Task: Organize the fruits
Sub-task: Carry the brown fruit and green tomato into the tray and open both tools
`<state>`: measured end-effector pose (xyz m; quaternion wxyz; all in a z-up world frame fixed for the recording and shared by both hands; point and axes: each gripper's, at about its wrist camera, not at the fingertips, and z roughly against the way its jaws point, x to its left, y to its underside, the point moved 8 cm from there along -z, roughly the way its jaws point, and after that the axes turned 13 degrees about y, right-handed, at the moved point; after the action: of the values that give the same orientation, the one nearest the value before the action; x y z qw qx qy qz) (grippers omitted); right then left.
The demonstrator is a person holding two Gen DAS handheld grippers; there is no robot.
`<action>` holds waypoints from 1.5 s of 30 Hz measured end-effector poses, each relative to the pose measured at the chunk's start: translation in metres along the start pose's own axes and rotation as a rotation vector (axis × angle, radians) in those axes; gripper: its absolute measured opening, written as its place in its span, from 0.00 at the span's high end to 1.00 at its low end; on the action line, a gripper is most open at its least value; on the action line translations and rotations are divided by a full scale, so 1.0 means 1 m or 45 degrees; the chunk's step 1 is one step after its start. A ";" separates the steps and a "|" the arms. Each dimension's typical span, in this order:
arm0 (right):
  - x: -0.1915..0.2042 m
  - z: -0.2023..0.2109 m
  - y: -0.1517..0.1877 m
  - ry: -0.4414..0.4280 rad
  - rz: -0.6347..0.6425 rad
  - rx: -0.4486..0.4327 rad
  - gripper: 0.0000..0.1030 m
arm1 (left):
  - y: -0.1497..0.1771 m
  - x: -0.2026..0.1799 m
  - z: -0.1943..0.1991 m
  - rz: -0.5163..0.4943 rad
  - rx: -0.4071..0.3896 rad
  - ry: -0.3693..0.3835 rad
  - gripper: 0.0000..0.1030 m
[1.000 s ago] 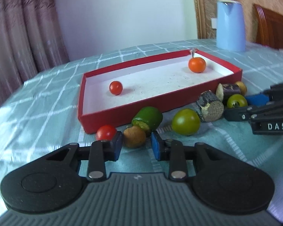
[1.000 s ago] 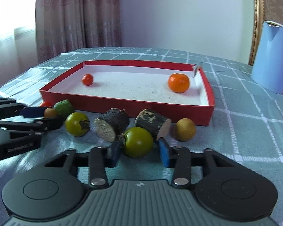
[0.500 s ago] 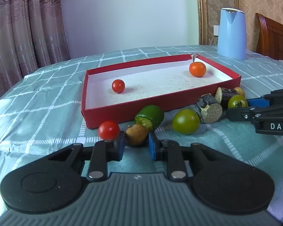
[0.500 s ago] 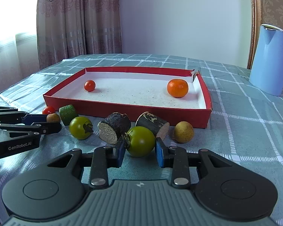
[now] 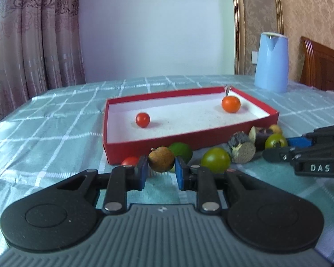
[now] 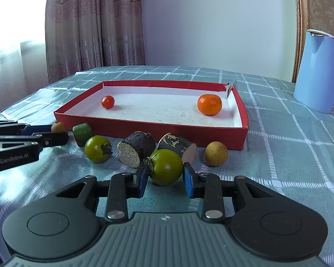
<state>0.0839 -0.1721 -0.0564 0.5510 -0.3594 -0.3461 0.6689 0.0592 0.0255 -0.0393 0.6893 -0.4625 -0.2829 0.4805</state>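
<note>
My left gripper [image 5: 161,170] is shut on a small brown fruit [image 5: 161,159] and holds it just above the cloth, in front of the red tray [image 5: 189,141]. My right gripper [image 6: 165,178] is shut on a green tomato [image 6: 165,166], also lifted slightly. The tray holds a red cherry tomato [image 5: 142,120] and an orange [image 5: 231,104]. On the cloth before the tray lie a red tomato [image 5: 129,161], a green lime piece [image 5: 181,150], another green tomato [image 5: 215,160], two dark cut pieces [image 6: 137,149] and a yellowish fruit [image 6: 216,153].
A light blue kettle [image 5: 271,62] stands at the back right of the checked tablecloth [image 5: 44,129]. A wooden chair [image 5: 320,66] is behind it. Curtains hang at the left. The right gripper shows in the left wrist view [image 5: 300,153].
Both grippers closed on their fruit and rose: the left with the brown fruit, the right with the green tomato. Both views now look more level across the table.
</note>
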 end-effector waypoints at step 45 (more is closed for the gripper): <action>-0.001 -0.104 -0.078 0.179 0.033 0.047 0.68 | -0.056 0.025 -0.112 0.171 0.161 -0.115 0.77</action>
<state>0.2121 -0.1544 -0.0420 0.5719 -0.3996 -0.2894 0.6554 0.1847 0.0013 -0.0362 0.6701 -0.4138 -0.2512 0.5627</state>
